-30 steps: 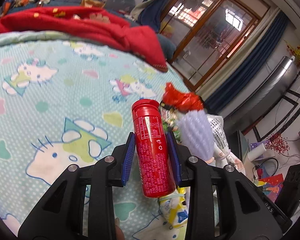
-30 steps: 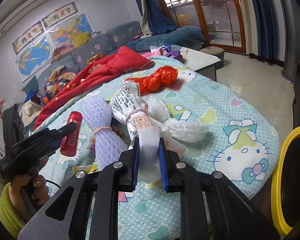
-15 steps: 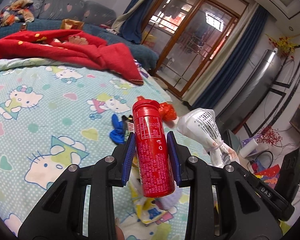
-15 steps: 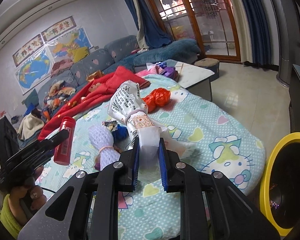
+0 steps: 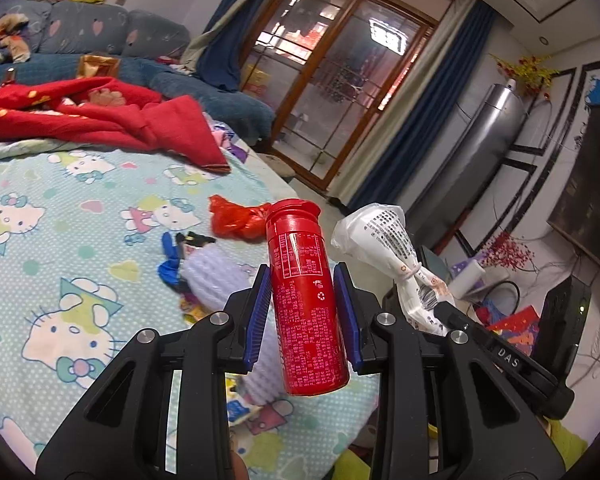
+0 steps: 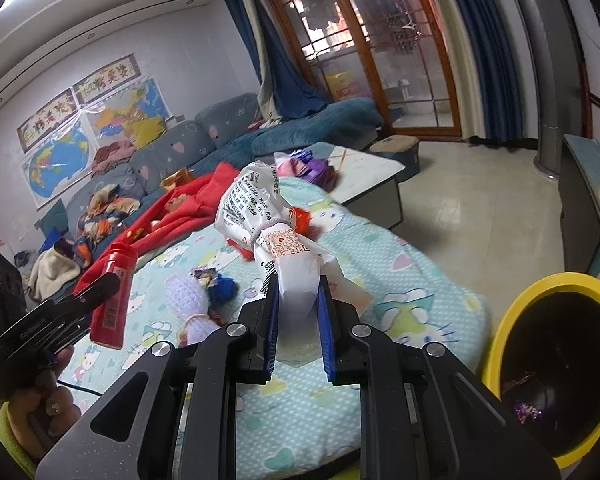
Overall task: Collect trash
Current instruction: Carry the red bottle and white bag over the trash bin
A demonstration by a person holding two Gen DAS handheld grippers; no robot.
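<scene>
Fingers of my left gripper (image 5: 303, 312), two blue pads, clamp one red bottle (image 5: 306, 300) at mid-body, cap pointing away, lifted clear of the patterned blanket (image 5: 60, 248). On the blanket I count three loose items: one red plastic bag (image 5: 236, 220), one lilac foam sleeve (image 5: 216, 280), one blue scrap (image 5: 170, 268).

From the right wrist view, my right gripper (image 6: 298, 320) pinches one white printed bag (image 6: 268, 224) by its tied lower end, raised above the blanket. One yellow-rimmed bin (image 6: 500, 332) stands at lower right, beside the bed. The left gripper with its bottle shows at left.
</scene>
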